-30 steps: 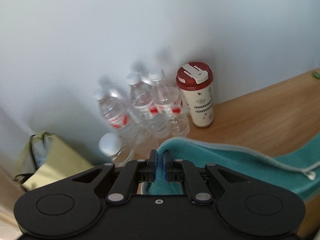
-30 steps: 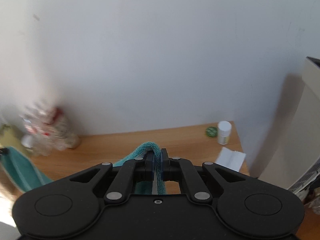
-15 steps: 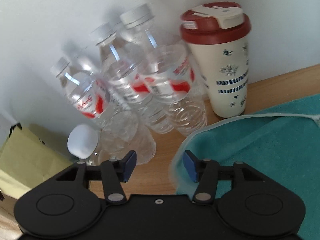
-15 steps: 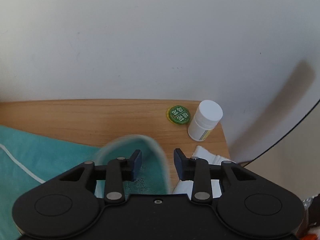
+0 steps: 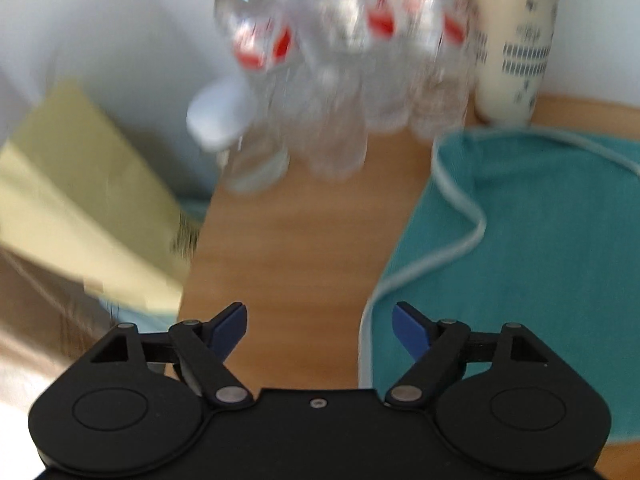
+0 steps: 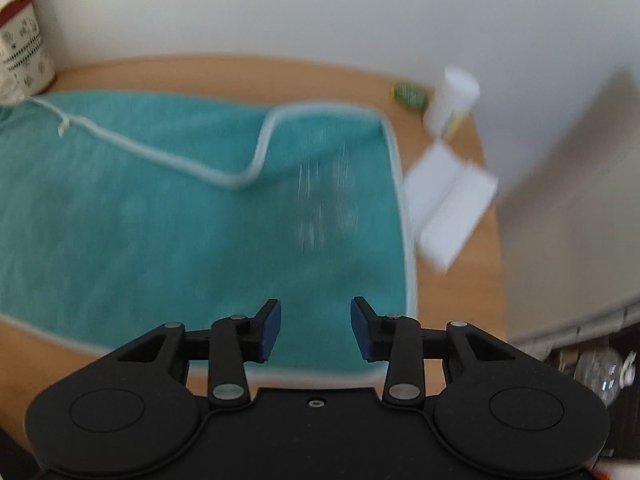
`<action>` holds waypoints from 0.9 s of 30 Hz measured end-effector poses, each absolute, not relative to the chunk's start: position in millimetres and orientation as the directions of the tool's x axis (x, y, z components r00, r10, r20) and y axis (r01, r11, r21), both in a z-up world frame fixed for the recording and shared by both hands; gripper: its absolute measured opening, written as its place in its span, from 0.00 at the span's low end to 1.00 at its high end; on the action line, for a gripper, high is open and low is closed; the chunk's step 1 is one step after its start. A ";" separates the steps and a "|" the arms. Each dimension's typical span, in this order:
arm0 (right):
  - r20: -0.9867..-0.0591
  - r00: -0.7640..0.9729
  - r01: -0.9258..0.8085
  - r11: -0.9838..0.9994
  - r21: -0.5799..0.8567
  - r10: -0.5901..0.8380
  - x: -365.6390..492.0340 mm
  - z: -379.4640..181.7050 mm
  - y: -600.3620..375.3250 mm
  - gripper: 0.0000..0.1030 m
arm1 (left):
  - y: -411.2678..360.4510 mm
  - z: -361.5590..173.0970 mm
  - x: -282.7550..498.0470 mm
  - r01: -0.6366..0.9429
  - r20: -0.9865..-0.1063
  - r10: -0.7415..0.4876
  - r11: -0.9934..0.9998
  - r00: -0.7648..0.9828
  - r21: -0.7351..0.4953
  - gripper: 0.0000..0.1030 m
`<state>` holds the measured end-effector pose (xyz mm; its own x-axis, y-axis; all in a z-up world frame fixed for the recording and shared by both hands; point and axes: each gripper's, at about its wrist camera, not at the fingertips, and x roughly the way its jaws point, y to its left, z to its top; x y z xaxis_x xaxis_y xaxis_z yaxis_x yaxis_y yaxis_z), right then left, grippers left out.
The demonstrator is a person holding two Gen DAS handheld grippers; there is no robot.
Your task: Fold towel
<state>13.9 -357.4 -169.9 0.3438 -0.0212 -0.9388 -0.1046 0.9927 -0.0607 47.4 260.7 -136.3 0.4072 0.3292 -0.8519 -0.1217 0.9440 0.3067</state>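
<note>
A teal towel point(image 6: 168, 216) with a pale hem lies folded over on the wooden table point(image 6: 248, 68), its upper layer's edge running unevenly across the far part. In the left wrist view the towel point(image 5: 540, 248) fills the right side. My left gripper point(image 5: 319, 326) is open above bare wood beside the towel's left edge, holding nothing. Over the towel's near right part my right gripper point(image 6: 315, 326) is open and empty too.
Several clear water bottles point(image 5: 340, 60) and a cream cup with a red lid point(image 5: 516, 52) stand at the wall. A yellow-green bag point(image 5: 80, 200) sits left of the table. A white pill bottle point(image 6: 452, 100), a green cap point(image 6: 409, 94) and a white packet point(image 6: 452, 200) lie right of the towel.
Both grippers were shut on towel corners a second ago; they let go, opened wider and pulled back toward me. The towel now lies flat on the table.
</note>
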 end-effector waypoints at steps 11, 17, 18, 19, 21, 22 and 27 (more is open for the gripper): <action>-0.946 0.325 -0.050 0.998 -0.032 -0.014 15.7 -192.9 -354.4 0.41 | 278.6 -163.6 36.3 -0.132 -0.897 0.205 0.977 0.391 0.166 0.57; -0.951 0.310 -0.045 0.999 0.007 0.021 19.1 -194.3 -355.8 0.31 | 272.9 -161.7 33.7 -0.102 -0.921 0.091 0.993 0.378 0.056 0.08; -0.952 0.306 -0.047 0.999 0.012 0.026 19.8 -194.6 -356.5 0.31 | 269.1 -162.6 34.9 -0.101 -0.922 0.095 0.993 0.374 0.061 0.08; -0.953 0.300 -0.053 0.999 0.012 0.028 20.8 -195.3 -356.4 0.31 | 266.1 -163.6 35.6 -0.101 -0.924 0.098 0.993 0.369 0.065 0.06; -0.957 0.289 -0.065 0.998 0.013 0.031 22.8 -196.7 -356.1 0.29 | 260.0 -163.5 35.3 -0.100 -0.929 0.100 0.993 0.356 0.069 0.06; -0.958 0.284 -0.071 0.997 0.014 0.033 23.6 -197.4 -356.0 0.28 | 258.5 -161.6 33.7 -0.099 -0.932 0.091 0.993 0.352 0.060 0.05; -0.964 0.261 -0.100 0.995 0.023 0.048 15.9 -198.9 -352.7 0.28 | 256.6 -145.2 19.3 -0.100 -0.936 0.062 0.995 0.347 0.029 0.04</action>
<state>15.9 -352.7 -198.9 0.2607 0.0481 -0.9642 -0.1002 0.9947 0.0226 19.3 256.6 -145.2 0.3470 0.0625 -0.9358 -0.0997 0.9946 0.0295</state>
